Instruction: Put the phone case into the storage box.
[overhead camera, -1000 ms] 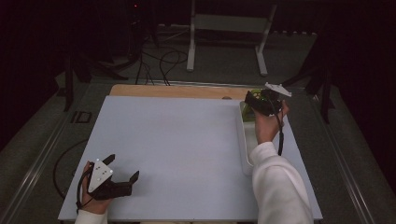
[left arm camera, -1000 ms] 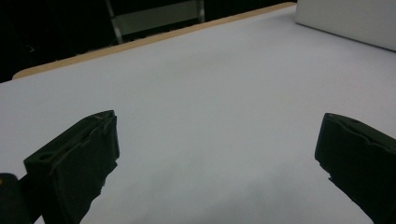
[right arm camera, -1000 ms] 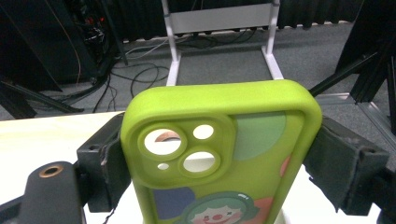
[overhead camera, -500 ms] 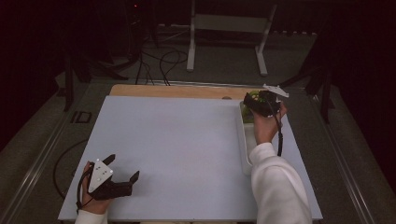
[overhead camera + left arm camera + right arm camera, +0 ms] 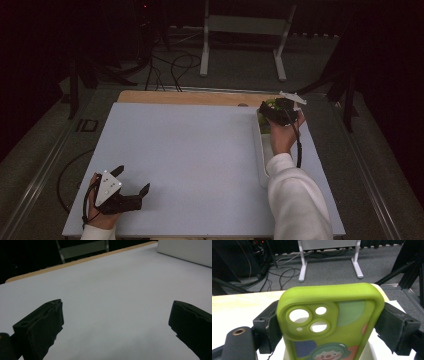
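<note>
High view: your right gripper [image 5: 274, 111] hangs over the far end of the white tray [image 5: 261, 159] at the table's right edge, in the same spot as a second ago, with a green object just visible between its jaws. Your left gripper [image 5: 134, 187] rests near the front left corner of the white table [image 5: 200, 150], unmoved.

Left gripper view: the jaws stand wide apart with nothing between them.

Right gripper view: both pads press the sides of the green phone case [image 5: 329, 322], which is held upright, camera cut-outs uppermost, apparently just clear of the tray. With nothing changed, the lift seems paused; carrying the case away remains.
</note>
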